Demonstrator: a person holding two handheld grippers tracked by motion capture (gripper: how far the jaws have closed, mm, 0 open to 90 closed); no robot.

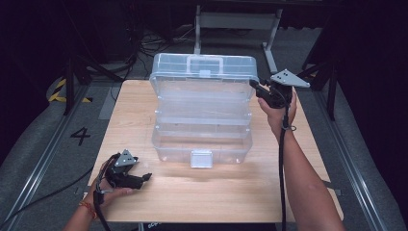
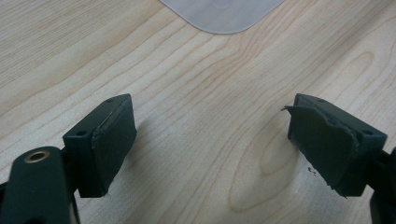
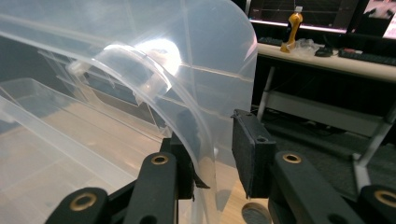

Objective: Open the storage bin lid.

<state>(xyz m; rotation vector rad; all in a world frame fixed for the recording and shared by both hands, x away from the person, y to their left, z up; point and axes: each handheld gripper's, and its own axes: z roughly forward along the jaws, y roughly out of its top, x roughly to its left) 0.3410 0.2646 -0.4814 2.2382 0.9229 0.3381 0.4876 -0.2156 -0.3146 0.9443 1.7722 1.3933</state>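
A clear plastic tiered storage box point(image 1: 202, 147) stands open in the middle of the wooden table point(image 1: 216, 192), with its lid point(image 1: 202, 72) tipped up at the back. My right gripper point(image 1: 256, 86) is at the lid's right edge. In the right gripper view that gripper point(image 3: 212, 158) straddles the lid's rim point(image 3: 205, 154): one pad touches the plastic and a narrow gap shows at the other. My left gripper point(image 1: 144, 179) lies low at the table's front left, pointing at the box. Its jaws point(image 2: 210, 144) are wide open over bare wood. The box's front latch point(image 2: 224, 14) is just ahead.
The box's trays point(image 1: 202, 113) step up between base and lid. Dark floor, cables and a metal stand point(image 1: 235, 21) lie beyond the table. A desk with a bottle point(image 3: 292, 25) shows behind the lid.
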